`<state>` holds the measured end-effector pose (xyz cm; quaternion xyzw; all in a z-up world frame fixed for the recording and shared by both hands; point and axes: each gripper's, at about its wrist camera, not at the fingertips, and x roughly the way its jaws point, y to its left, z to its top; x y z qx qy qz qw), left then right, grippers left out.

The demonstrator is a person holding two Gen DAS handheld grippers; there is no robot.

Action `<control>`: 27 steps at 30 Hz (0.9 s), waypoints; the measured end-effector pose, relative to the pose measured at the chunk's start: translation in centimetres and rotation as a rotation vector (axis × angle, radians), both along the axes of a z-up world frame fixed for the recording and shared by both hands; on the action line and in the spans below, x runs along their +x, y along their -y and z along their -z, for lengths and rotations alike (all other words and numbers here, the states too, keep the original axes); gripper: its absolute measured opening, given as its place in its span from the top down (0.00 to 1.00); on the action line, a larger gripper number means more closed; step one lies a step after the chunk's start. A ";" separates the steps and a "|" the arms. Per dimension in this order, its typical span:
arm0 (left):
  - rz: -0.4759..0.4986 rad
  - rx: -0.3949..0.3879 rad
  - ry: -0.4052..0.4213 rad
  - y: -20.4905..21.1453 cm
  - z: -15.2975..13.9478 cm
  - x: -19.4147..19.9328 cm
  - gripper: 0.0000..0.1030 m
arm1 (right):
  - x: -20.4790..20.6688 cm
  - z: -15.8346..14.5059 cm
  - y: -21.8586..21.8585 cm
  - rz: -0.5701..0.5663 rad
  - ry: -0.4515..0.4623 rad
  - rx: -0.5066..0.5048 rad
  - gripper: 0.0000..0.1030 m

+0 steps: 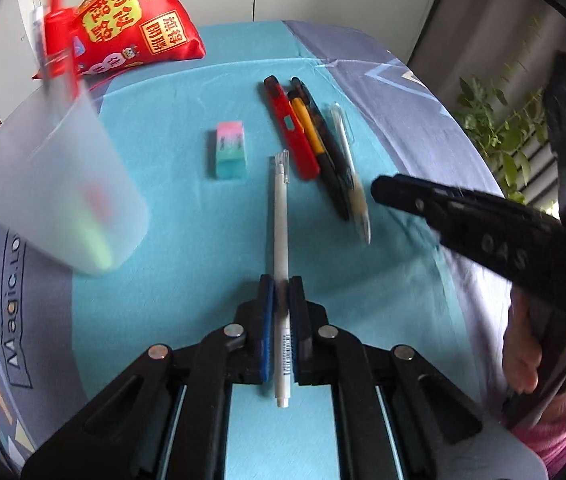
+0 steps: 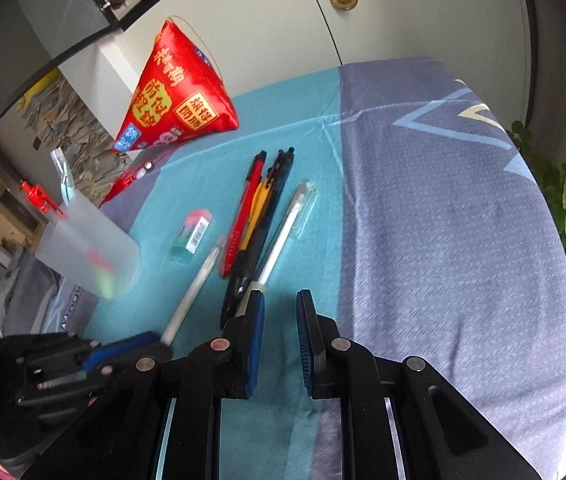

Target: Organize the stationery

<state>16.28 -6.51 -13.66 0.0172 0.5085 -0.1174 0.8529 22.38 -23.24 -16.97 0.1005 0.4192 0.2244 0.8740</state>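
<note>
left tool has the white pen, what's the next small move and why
Probably carry the white pen left toward the frosted cup and tip it in. The left tool is shut on the pen, and the cup already holds other items. The right tool is open and empty.

eraser (image 1: pixel 231 149): pink fading to teal
held pen (image 1: pixel 281 216): white
cup (image 1: pixel 57 196): frosted translucent
pouch (image 1: pixel 139 20): red with yellow characters
bench cloth (image 1: pixel 187 248): teal, grey-blue border
gripper pads (image 2: pixel 257 340): blue
</note>
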 end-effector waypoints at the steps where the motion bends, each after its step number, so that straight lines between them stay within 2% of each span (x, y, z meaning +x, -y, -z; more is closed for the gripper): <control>1: 0.006 0.004 0.009 -0.3 -0.1 -0.7 0.95 | -0.1 -0.1 -0.3 -0.002 -0.001 -0.013 0.84; 3: 0.020 0.004 0.024 -0.4 -0.2 -1.5 0.95 | -0.5 -0.3 -1.3 0.000 0.001 -0.062 0.70; 5: 0.036 -0.002 0.037 -0.6 -0.2 -2.2 0.95 | -0.8 -0.5 -1.9 0.009 0.001 -0.096 0.62; 12: 0.055 -0.034 0.020 -1.7 0.2 -3.1 0.95 | -1.1 -0.6 -4.2 0.057 -0.004 -0.271 0.62; 18: 0.058 -0.056 0.028 -2.9 0.1 -4.1 0.95 | -1.8 -1.2 -4.0 0.104 0.014 -0.382 0.75; 22: 0.059 -0.059 0.030 -3.1 0.4 -4.2 0.95 | -1.7 -1.2 -3.3 0.109 -0.027 -0.340 0.75; 27: 0.059 -0.069 0.020 -3.3 0.8 -4.0 0.94 | -1.2 -0.6 -4.1 0.130 -0.018 -0.384 0.75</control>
